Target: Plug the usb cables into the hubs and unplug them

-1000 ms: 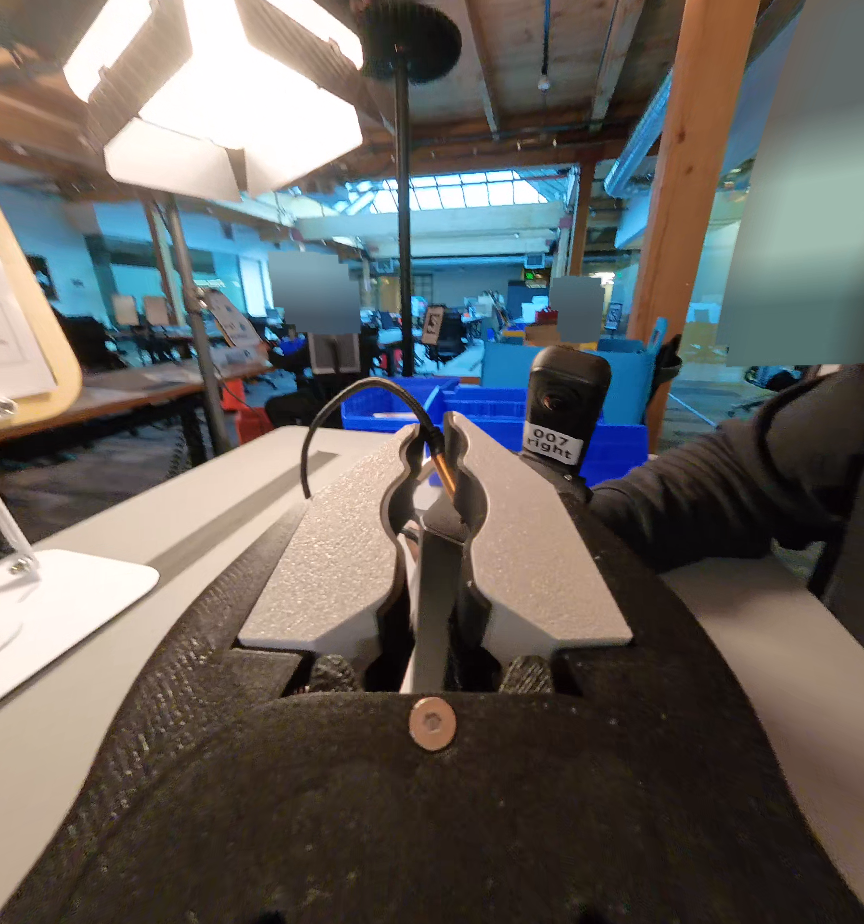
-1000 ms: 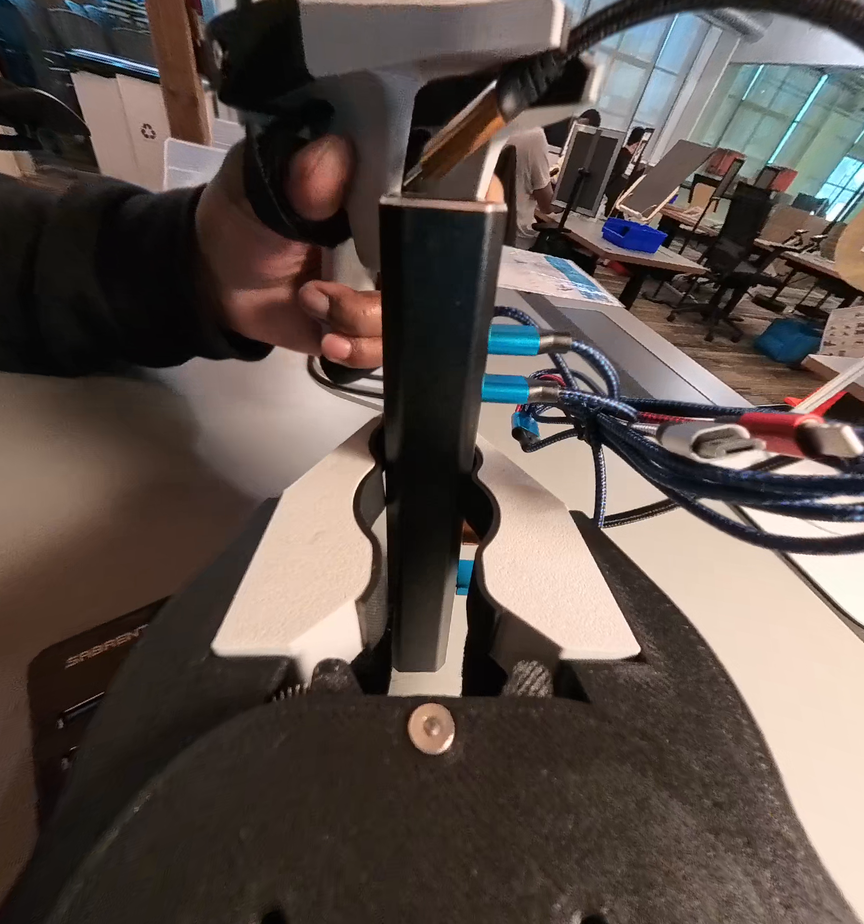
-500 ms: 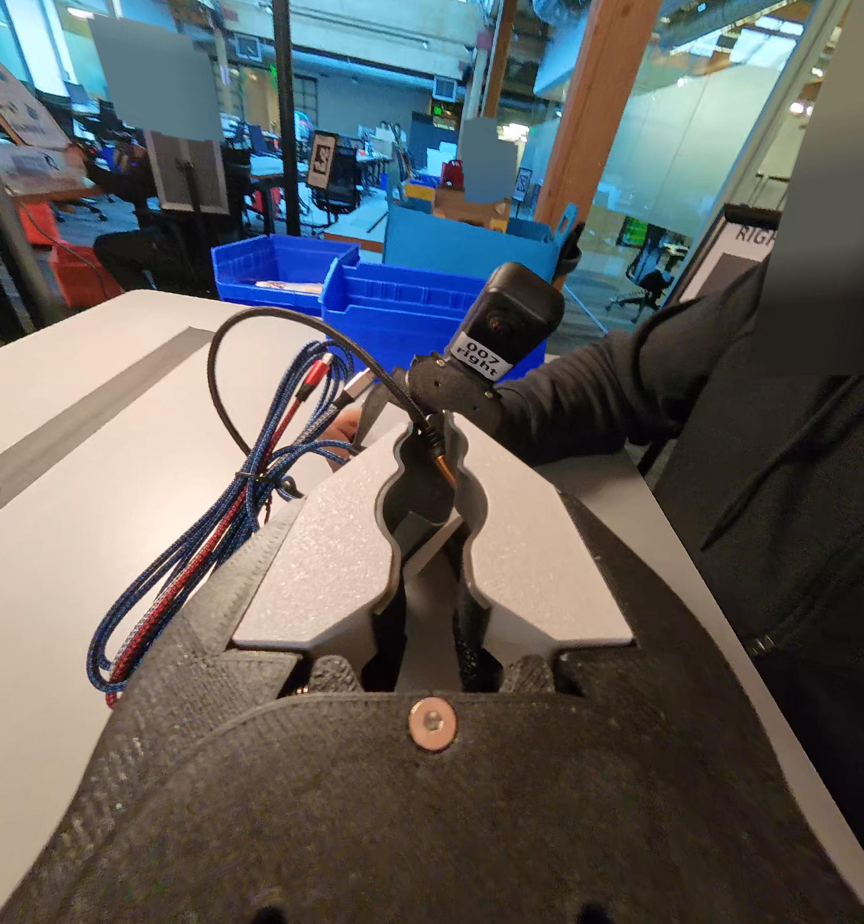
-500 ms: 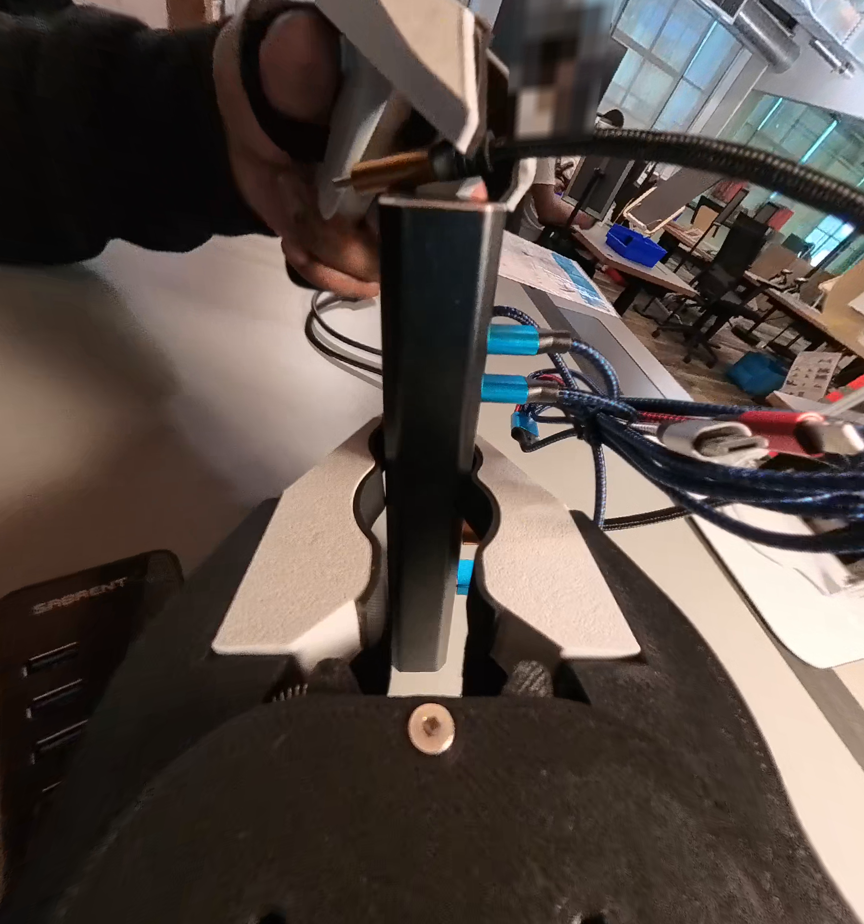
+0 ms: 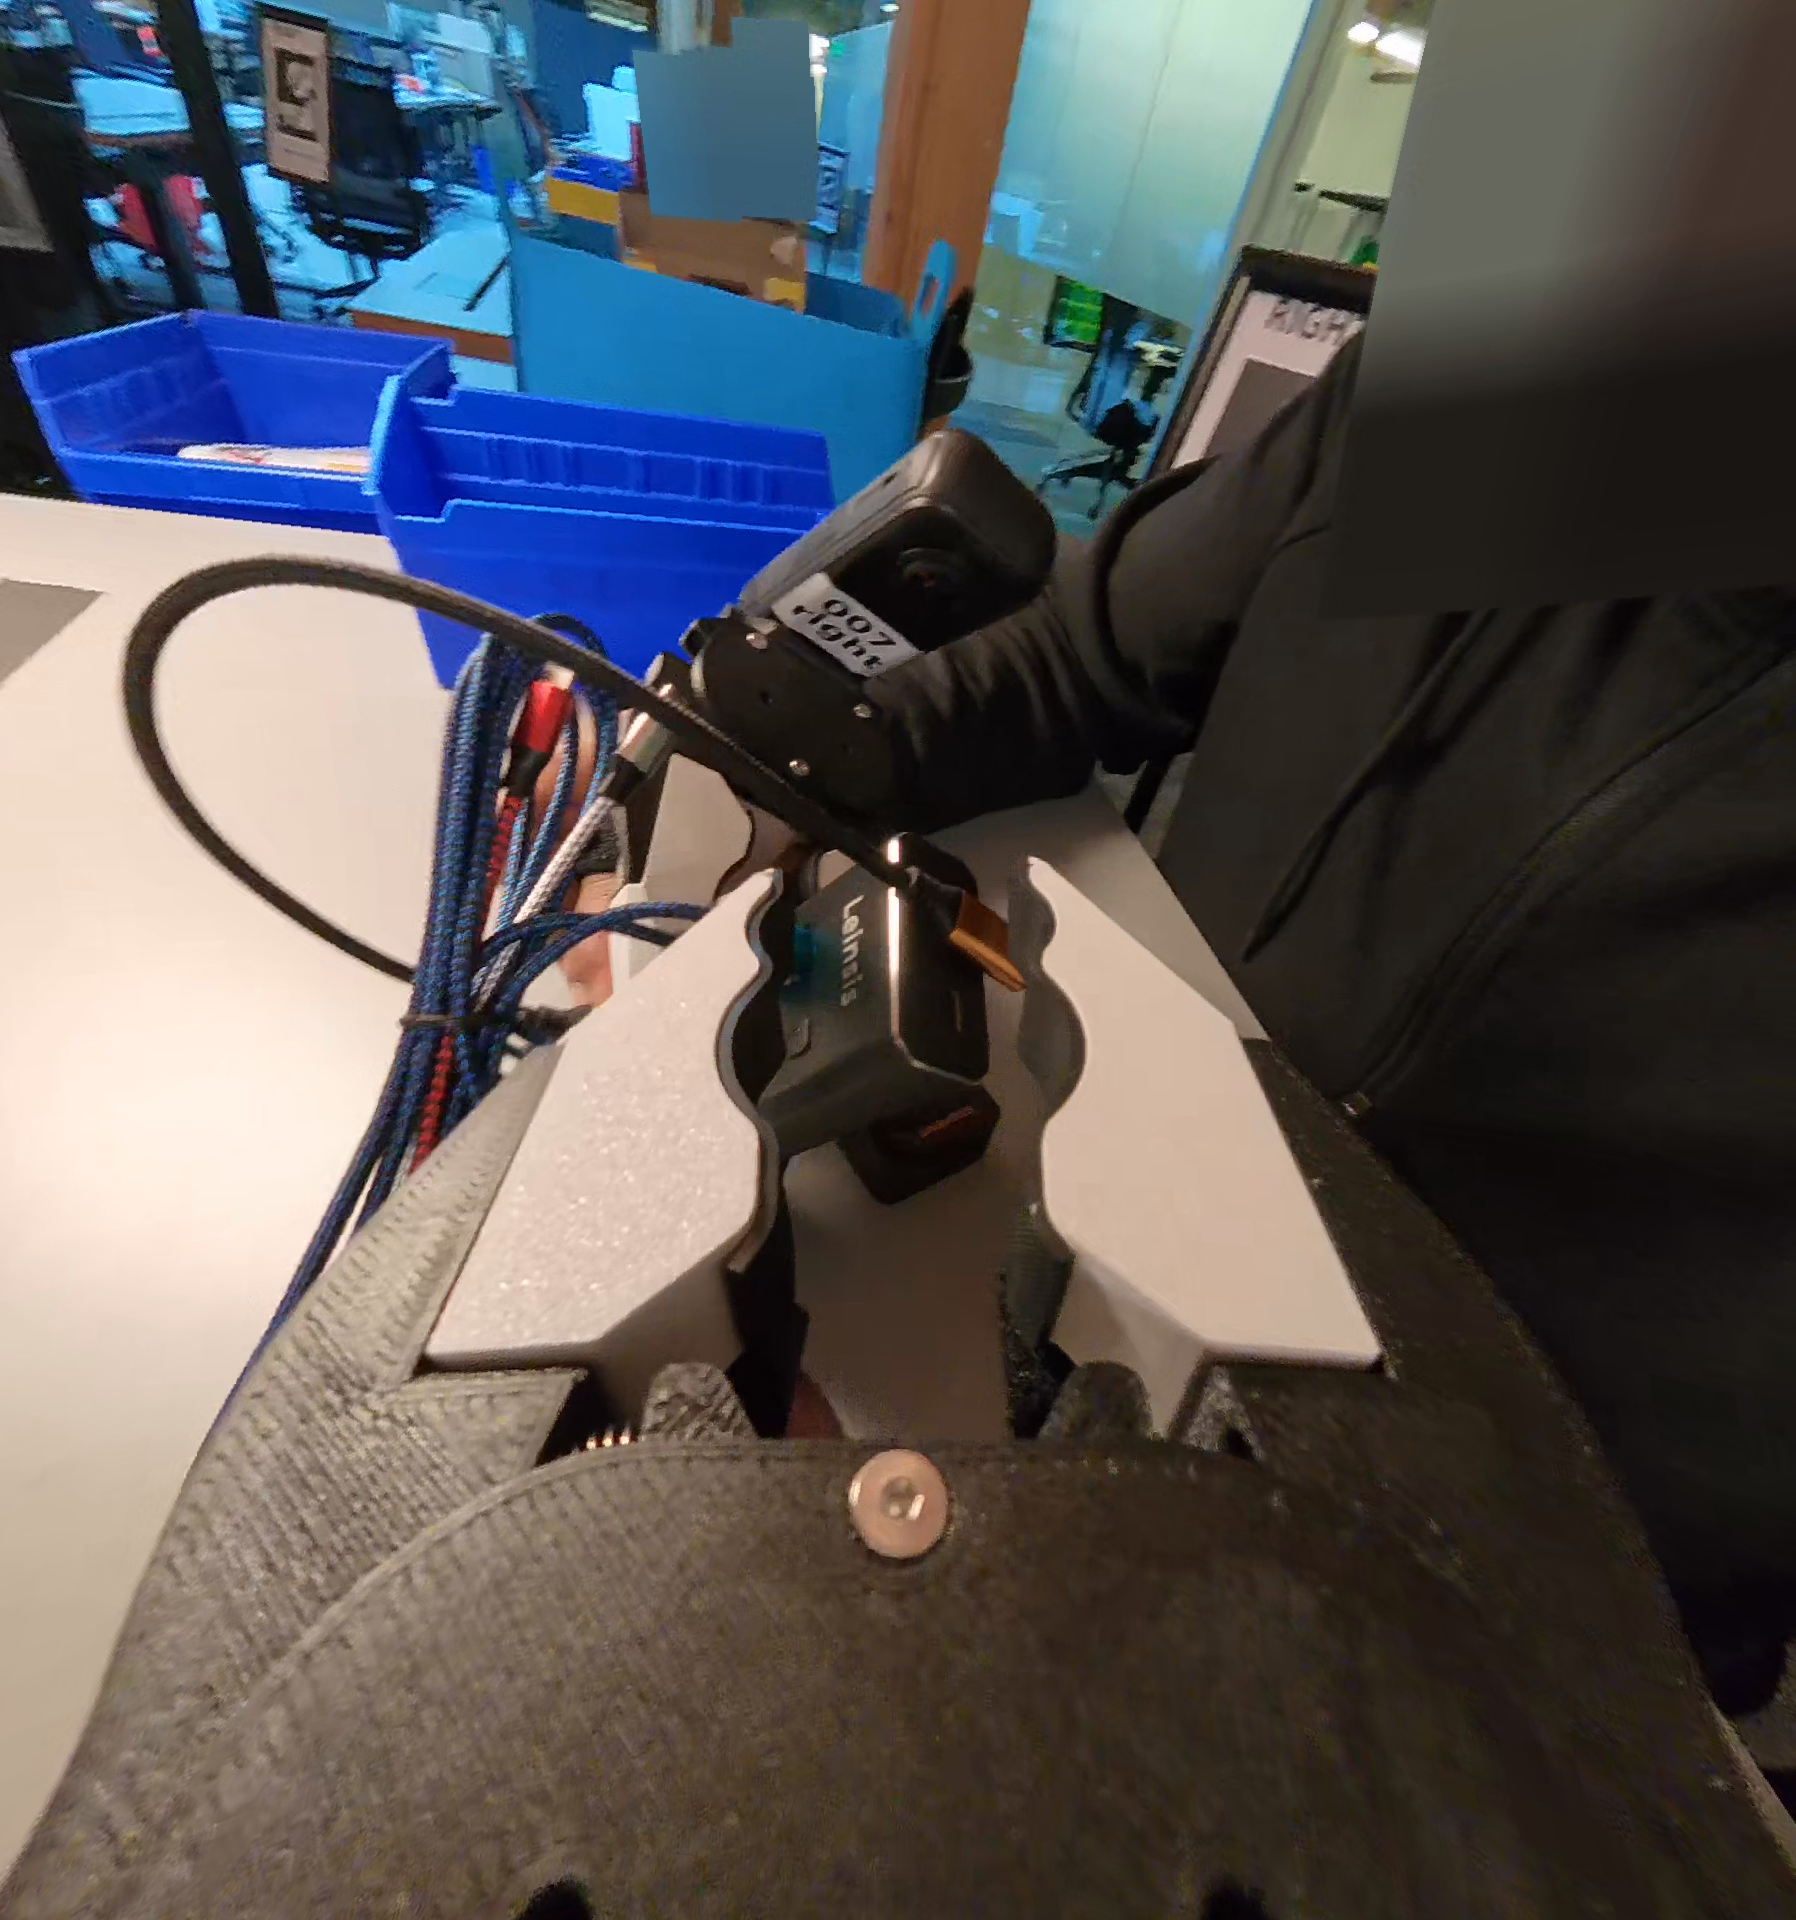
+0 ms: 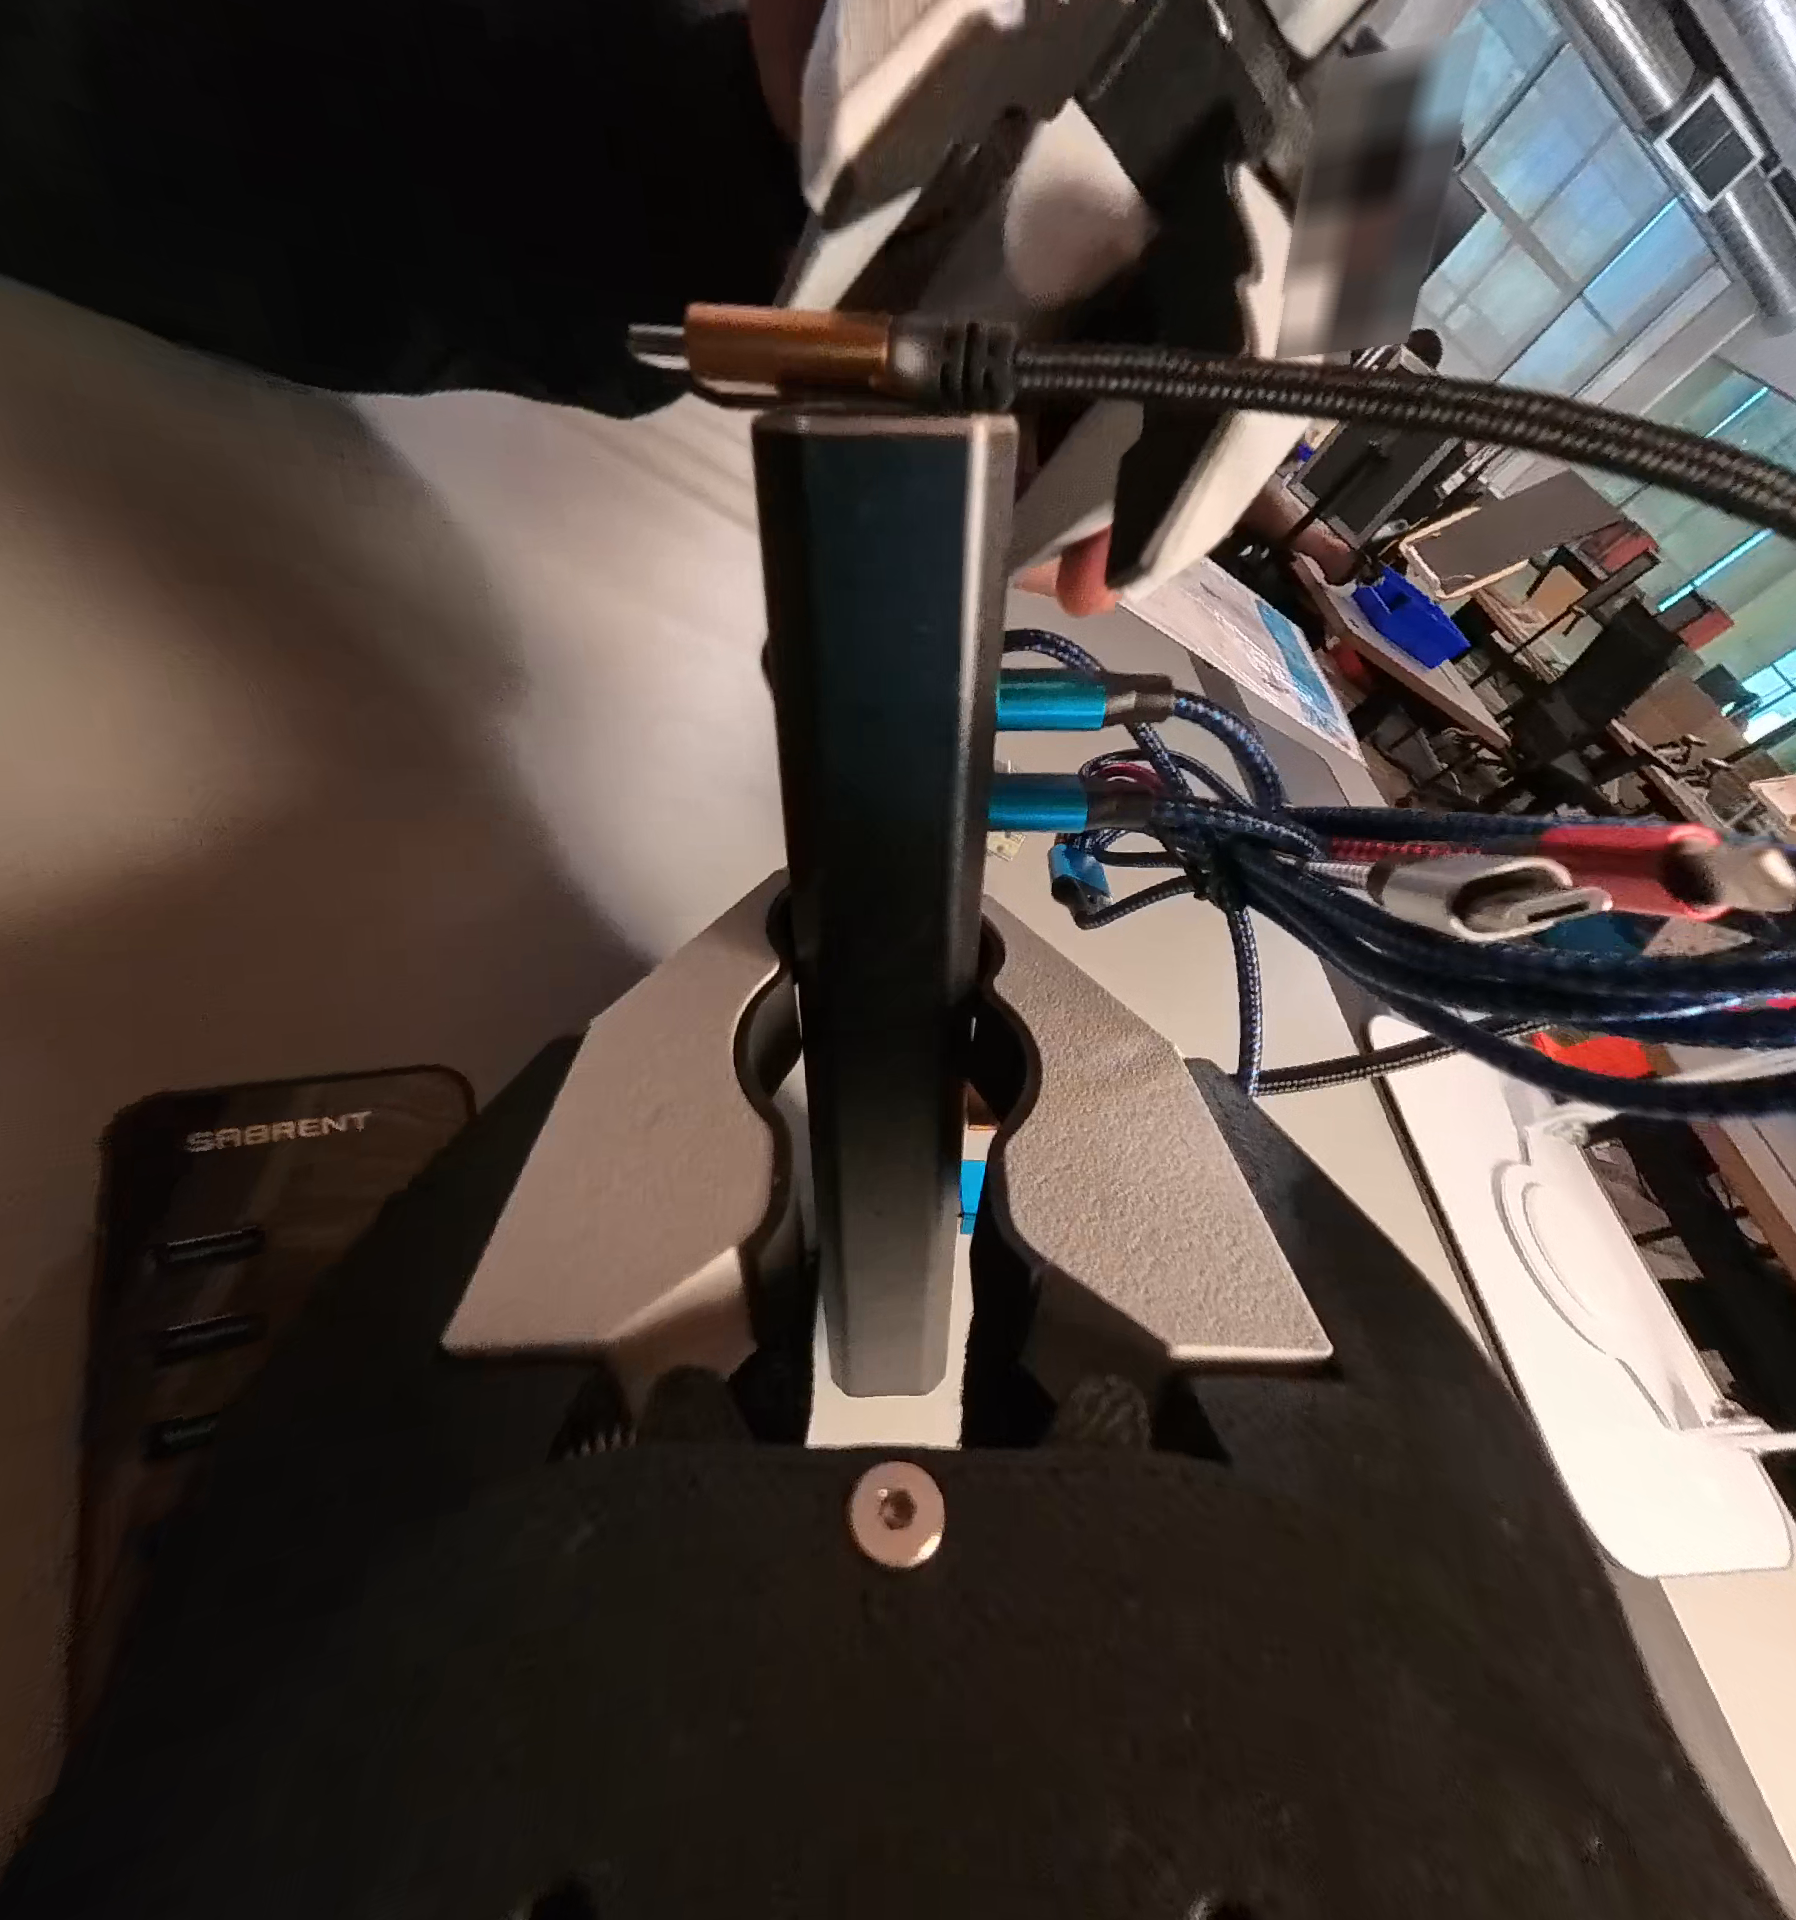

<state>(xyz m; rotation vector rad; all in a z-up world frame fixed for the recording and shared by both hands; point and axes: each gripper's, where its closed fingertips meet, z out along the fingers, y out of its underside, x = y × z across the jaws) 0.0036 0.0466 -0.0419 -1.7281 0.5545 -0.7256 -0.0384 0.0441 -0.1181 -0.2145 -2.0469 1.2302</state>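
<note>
My right gripper [image 6: 883,914] is shut on a dark grey hub [image 6: 873,727] and holds it upright. Two blue plugs [image 6: 1050,701] sit in the hub's right side. A copper plug [image 6: 780,348] on a black braided cable lies across the hub's far end, its tip free. My left gripper [image 5: 899,883] is open, its fingers on either side of the hub [image 5: 873,1018] and the copper plug [image 5: 982,940], gripping neither. Its grey fingers [image 6: 925,114] show above the hub in the right wrist view. A tied bundle of blue and red cables [image 5: 478,935] hangs from the hub.
A second black hub [image 6: 250,1247] with several ports lies on the grey table [image 5: 146,935] at the left. Two blue bins [image 5: 603,520] stand at the table's far edge. A white stand base [image 6: 1600,1351] is at the right. The person's dark jacket [image 5: 1496,935] is close by. The grippers' ends are close to 9 centimetres from one another.
My left gripper has opened and let go of the copper plug, which now rests across the hub's end. The left wrist view has tilted down toward the hub. The right gripper still holds the hub.
</note>
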